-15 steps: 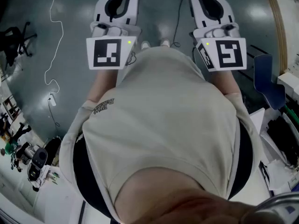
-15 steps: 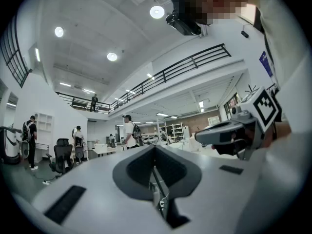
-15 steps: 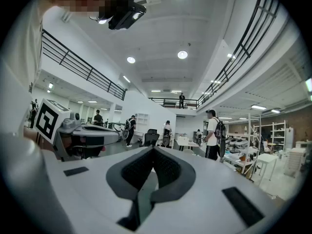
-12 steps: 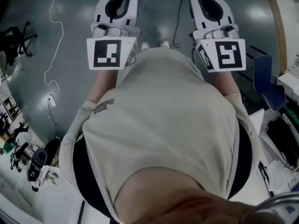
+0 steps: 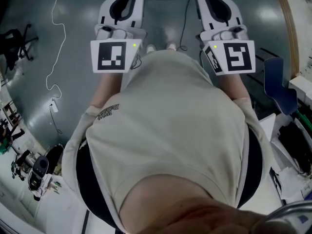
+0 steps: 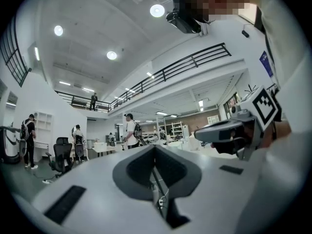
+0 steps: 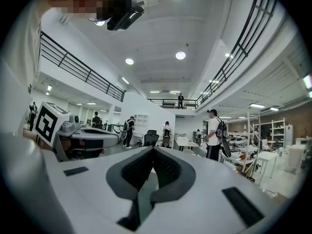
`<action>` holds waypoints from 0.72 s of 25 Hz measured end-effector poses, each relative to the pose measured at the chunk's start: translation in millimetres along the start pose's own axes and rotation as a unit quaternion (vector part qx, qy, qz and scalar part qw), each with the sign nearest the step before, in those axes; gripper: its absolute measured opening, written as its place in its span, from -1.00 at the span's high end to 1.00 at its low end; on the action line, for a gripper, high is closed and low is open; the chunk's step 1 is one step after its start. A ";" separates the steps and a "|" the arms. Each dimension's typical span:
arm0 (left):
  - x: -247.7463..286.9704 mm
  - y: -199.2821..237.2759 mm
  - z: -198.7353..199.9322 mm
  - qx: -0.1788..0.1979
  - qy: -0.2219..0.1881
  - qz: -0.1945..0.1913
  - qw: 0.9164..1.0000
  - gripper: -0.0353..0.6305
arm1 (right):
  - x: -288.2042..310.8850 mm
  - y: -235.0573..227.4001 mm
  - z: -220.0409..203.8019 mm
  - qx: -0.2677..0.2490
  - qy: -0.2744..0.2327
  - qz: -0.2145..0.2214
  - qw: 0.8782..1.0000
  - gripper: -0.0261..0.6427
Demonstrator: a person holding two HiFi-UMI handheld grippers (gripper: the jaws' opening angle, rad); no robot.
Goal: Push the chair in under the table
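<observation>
The grey floor [image 5: 58, 23] fills most of the head view. What looks like a blue chair [image 5: 275, 84], probably the one to push, stands at the right beside a white desk [image 5: 303, 86]. The left claw [image 6: 154, 152] and right claw [image 7: 155, 152] are both clenched on nothing, well apart from it. The whole push is still to do.

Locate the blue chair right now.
Head view, far right: the blue chair stands on the grey floor, just right of the person's right arm.
</observation>
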State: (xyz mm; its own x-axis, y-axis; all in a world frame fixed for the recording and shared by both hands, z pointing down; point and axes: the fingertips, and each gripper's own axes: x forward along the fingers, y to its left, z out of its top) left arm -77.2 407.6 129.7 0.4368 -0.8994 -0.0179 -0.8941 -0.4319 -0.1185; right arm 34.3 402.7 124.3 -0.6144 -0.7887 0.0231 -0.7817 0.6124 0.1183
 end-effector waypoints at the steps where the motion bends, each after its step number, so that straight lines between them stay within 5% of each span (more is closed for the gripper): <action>1: 0.4 -0.1 -0.7 0.000 0.000 -0.001 1.000 0.86 | 0.2 -0.6 -0.6 0.001 0.000 -0.001 1.000 0.89; 18: 39.0 -28.3 -20.4 0.022 0.020 0.021 0.999 0.86 | -26.4 -64.2 -27.4 0.013 0.003 -0.011 1.000 0.89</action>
State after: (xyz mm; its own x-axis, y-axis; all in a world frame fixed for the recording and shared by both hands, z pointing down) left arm -36.9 383.4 152.6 0.3947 -0.9187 0.0165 -0.9055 -0.3920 -0.1626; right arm 103.6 382.7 143.3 -0.5962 -0.8024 0.0266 -0.7976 0.5958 0.0937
